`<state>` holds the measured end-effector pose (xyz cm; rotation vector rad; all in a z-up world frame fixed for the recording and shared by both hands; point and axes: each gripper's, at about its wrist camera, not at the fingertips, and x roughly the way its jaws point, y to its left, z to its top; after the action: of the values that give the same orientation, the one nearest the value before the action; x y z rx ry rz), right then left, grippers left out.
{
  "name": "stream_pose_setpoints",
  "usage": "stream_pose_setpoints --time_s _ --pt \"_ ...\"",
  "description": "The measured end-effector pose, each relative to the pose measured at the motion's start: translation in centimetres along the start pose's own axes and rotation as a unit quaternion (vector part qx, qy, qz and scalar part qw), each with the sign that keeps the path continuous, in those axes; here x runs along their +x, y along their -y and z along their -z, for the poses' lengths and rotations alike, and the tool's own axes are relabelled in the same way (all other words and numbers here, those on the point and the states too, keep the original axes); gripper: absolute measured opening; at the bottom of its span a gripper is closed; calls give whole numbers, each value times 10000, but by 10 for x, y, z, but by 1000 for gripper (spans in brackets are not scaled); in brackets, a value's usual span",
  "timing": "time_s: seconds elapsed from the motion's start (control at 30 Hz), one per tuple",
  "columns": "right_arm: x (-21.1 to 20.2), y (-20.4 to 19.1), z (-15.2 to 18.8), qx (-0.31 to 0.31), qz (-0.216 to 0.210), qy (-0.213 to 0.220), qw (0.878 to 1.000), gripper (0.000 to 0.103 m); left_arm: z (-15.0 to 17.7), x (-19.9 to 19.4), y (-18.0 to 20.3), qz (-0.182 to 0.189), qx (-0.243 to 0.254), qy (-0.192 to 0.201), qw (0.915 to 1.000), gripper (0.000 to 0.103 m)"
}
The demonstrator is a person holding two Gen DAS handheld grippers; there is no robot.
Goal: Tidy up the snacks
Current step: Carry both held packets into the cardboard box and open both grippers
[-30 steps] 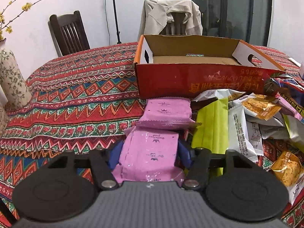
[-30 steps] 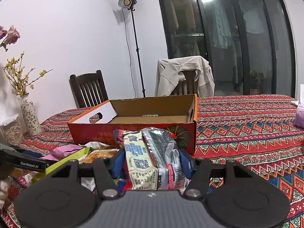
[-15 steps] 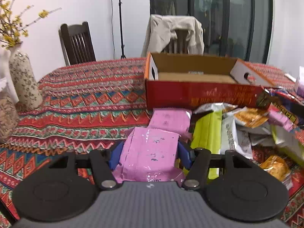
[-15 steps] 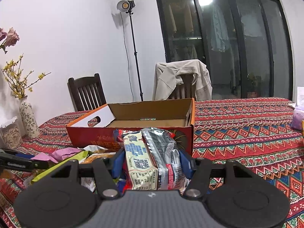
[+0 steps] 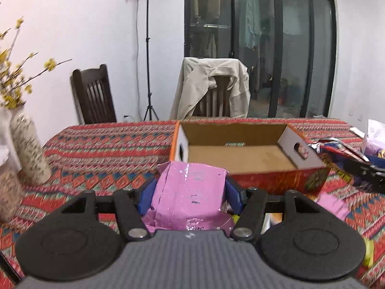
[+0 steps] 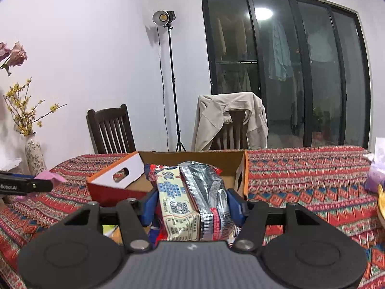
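The left gripper is held above the table, aimed toward twelve o'clock and tilted slightly downward. Its blue pads are pressed against the two sides of a pink snack packet. The right gripper is carried likewise, nearly level, its blue pads clamped on a cream-and-silver snack packet. In the right wrist view, the left gripper is seen at nine o'clock.

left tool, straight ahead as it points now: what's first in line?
Likely the open red cardboard box: the left tool, gripping a pink foil snack packet, aims toward its near-left corner. Depth is unclear.
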<state>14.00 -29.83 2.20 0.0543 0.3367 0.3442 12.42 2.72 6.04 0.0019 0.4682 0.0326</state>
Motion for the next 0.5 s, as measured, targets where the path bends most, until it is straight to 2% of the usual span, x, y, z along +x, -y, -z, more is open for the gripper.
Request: stream_pose_setpoints --time_s 0.23,0.5 --pt "34 -4 -34 15 84 -29 10000 59 -38 34 17 72 -166 138 9997 62" --pt "83 -8 -61 128 249 -41 9996 59 -67 87 24 -150 -578 17 9982 62"
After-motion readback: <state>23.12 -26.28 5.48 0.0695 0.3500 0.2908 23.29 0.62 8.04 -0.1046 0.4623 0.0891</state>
